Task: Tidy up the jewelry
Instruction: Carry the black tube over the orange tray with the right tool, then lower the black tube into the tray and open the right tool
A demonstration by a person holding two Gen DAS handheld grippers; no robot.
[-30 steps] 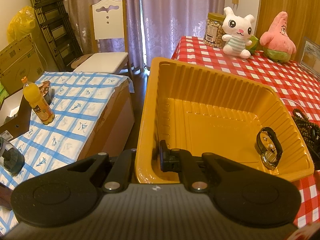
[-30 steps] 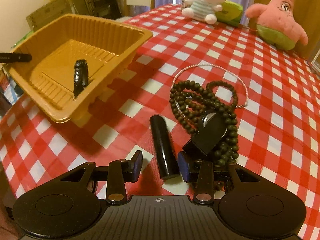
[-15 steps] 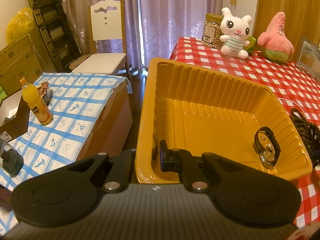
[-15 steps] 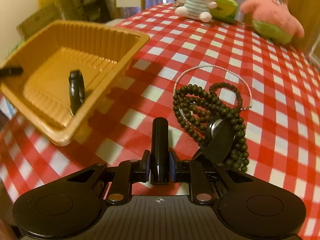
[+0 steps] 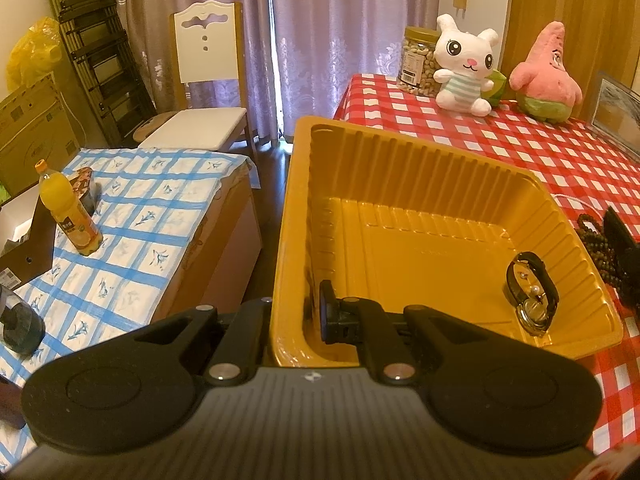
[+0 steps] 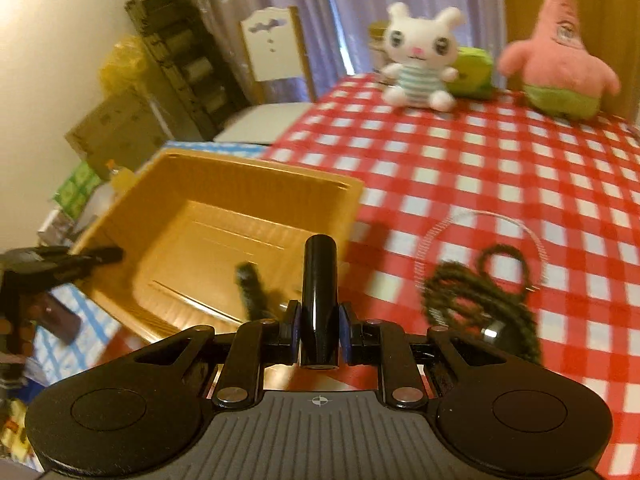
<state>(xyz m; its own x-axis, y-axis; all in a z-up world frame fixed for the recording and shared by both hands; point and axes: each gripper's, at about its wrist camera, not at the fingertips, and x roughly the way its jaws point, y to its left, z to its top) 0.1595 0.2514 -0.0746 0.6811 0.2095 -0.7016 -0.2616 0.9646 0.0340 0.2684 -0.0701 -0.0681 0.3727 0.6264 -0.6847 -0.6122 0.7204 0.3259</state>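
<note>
My left gripper (image 5: 298,316) is shut on the near left rim of the orange tray (image 5: 400,152), one finger inside, one outside. A black watch (image 5: 530,292) lies in the tray's right corner. My right gripper (image 6: 319,332) is shut on a black lipstick tube (image 6: 319,280) and holds it raised near the tray's (image 6: 256,168) right side. The watch (image 6: 252,288) shows blurred in the tray. Dark bead necklaces (image 6: 476,292) and a thin pearl strand (image 6: 520,228) lie on the red checked table (image 6: 480,160); the beads (image 5: 596,244) also show in the left wrist view.
A white bunny plush (image 5: 464,64), a pink star plush (image 5: 548,72) and a nut jar (image 5: 418,56) stand at the table's far end. Left of the table is a low blue checked surface (image 5: 152,216) with an orange drink bottle (image 5: 68,208), and a white chair (image 5: 204,92).
My right gripper closed on the lipstick tube, lifted it off the table and swung left toward the tray. My left gripper kept its hold on the tray rim.
</note>
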